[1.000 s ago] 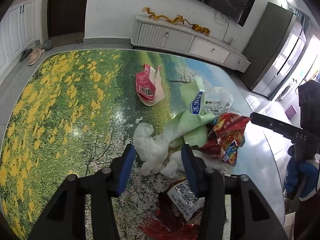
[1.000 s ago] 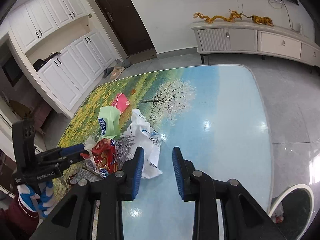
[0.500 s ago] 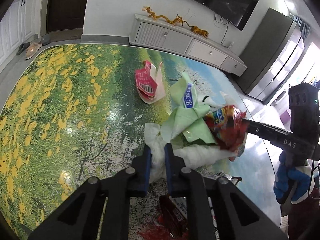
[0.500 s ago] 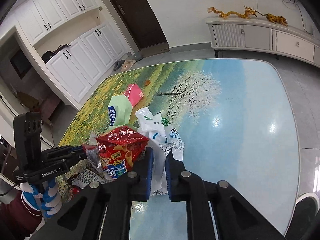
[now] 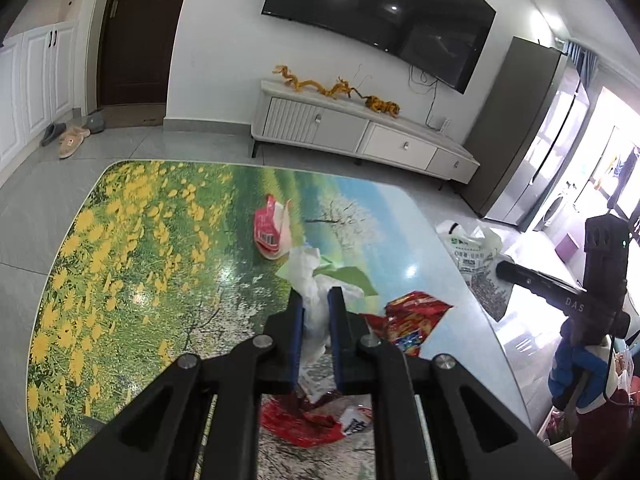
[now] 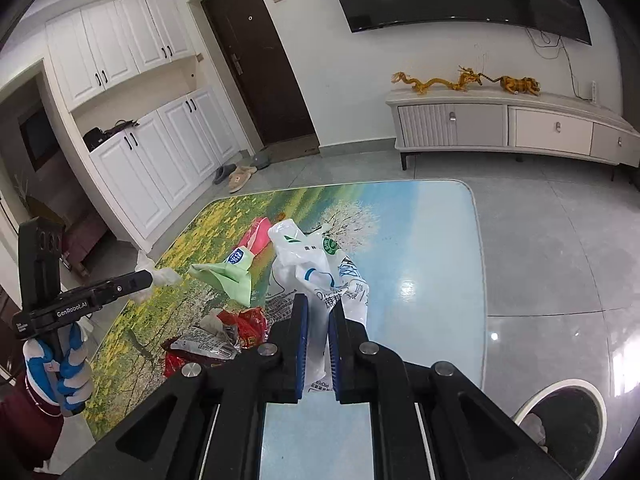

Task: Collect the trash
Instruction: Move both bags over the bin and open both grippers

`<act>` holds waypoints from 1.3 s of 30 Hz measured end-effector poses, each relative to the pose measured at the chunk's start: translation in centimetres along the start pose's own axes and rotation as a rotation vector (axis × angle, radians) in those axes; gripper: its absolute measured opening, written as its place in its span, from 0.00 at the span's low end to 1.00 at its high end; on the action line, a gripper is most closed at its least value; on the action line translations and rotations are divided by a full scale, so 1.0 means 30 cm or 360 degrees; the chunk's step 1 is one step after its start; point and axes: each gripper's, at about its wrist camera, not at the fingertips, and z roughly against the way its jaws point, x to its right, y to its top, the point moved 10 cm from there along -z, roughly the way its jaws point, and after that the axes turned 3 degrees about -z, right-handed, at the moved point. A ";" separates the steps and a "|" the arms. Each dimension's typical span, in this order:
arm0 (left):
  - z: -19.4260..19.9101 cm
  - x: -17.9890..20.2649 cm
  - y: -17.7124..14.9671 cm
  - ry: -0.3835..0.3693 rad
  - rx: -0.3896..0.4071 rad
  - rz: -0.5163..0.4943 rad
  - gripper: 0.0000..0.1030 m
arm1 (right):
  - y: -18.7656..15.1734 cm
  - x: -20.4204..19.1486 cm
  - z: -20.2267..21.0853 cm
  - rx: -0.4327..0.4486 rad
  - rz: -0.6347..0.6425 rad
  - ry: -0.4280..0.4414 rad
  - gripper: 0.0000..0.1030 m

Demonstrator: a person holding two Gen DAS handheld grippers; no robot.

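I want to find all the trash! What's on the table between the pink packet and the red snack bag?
In the left wrist view, the pink packet and red snack bag have a light green wrapper between them.

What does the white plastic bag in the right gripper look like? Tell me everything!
The white plastic bag is thin, crinkly and crumpled, printed with green logos, blue marks and grey text. The right gripper is shut on its lower part, and it is lifted off the picture-printed table, bunched upright. In the left wrist view it hangs past the table's edge.
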 end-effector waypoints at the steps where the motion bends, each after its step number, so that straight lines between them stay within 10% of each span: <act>1: 0.011 0.024 0.004 -0.0016 0.0004 -0.0010 0.11 | -0.006 0.011 0.033 0.0020 0.0000 -0.0010 0.09; 9: -0.032 0.383 0.004 -0.0203 -0.0077 -0.0249 0.11 | -0.105 0.245 0.261 0.0118 -0.0108 -0.0209 0.09; 24: -0.518 1.254 -0.192 -0.0646 -0.0497 -0.0580 0.12 | -0.436 0.980 0.478 0.0039 -0.0646 -0.0717 0.09; 28: -0.619 1.371 -0.239 -0.0672 -0.0569 -0.0600 0.15 | -0.485 1.091 0.479 0.0028 -0.0746 -0.0739 0.11; 32: -0.690 1.450 -0.261 -0.0695 -0.0610 -0.0583 0.46 | -0.528 1.164 0.459 0.0006 -0.0821 -0.0751 0.16; 39: -0.670 1.471 -0.258 -0.0710 -0.0593 -0.0598 0.47 | -0.551 1.178 0.459 -0.0020 -0.0831 -0.0799 0.34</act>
